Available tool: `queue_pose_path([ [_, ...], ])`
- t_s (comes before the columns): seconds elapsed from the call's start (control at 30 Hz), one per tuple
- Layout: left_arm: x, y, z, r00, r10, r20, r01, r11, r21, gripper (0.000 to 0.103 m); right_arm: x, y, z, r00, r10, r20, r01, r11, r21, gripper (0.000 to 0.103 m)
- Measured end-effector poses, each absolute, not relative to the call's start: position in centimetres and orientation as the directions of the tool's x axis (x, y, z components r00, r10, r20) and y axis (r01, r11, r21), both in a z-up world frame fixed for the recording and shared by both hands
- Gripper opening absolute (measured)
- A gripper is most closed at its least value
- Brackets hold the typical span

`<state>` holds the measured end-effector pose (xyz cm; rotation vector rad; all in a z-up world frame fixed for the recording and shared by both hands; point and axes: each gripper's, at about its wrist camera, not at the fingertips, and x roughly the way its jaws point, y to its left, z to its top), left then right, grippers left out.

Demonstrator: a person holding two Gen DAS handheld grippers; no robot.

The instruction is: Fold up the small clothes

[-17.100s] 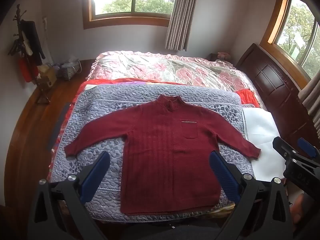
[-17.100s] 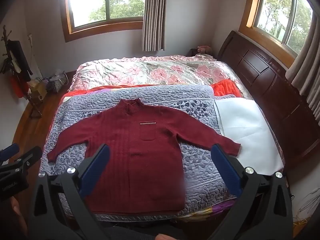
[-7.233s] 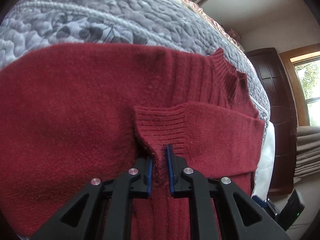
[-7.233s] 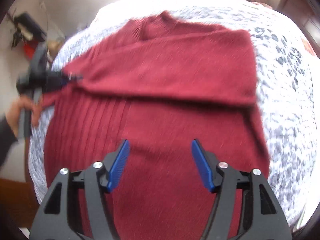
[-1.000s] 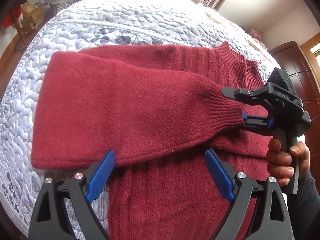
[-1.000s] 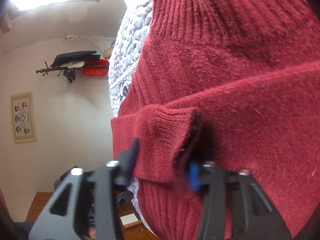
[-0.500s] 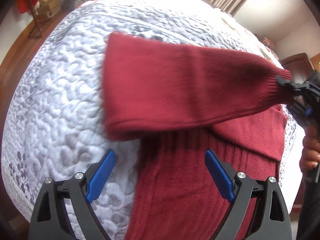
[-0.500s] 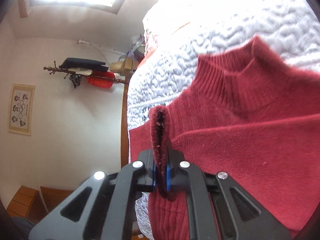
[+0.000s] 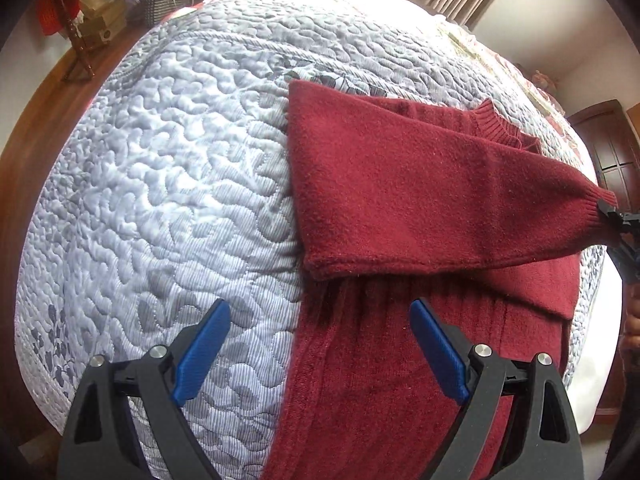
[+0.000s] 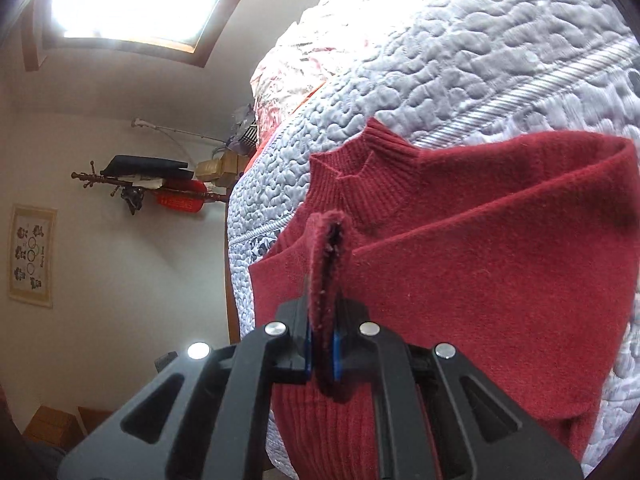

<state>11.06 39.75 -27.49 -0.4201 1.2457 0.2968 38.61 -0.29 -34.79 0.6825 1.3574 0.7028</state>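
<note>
A dark red knit sweater point(image 9: 400, 352) lies on a grey quilted bedspread point(image 9: 160, 184). One sleeve point(image 9: 420, 196) is folded across the chest, stretched toward the right. My right gripper point(image 10: 322, 344) is shut on that sleeve's ribbed cuff point(image 10: 326, 256), which stands up between its blue pads; the same gripper point(image 9: 618, 220) shows at the right edge of the left wrist view, pinching the cuff point(image 9: 598, 204). My left gripper point(image 9: 320, 356) hovers open over the sweater's lower left edge, holding nothing. The collar point(image 10: 360, 164) lies flat behind the cuff.
A floral quilt point(image 10: 296, 56) covers the far part of the bed. A coat rack point(image 10: 140, 188) and boxes point(image 9: 96, 20) stand by the wall on the wooden floor point(image 9: 52, 96). A dark wooden headboard point(image 9: 616, 148) is at the right. Part of a hand point(image 9: 632, 328) shows at the right edge.
The right gripper has pulled the cuff further to the right, drawing the sleeve taut across the chest. The left gripper stays open and has shifted slightly left, showing more bedspread.
</note>
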Motion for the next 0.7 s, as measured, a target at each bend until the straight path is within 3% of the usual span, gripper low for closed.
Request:
queue_pose_path([
  [0.7,13.5,36.5,-27.6,0.398,-0.071,-0.915,-0.330,0.919,-0.215,0.091,36.6,-11.8,-42.2,0.139,0.721,-0.679,0.135,0.666,0.734,0.006],
])
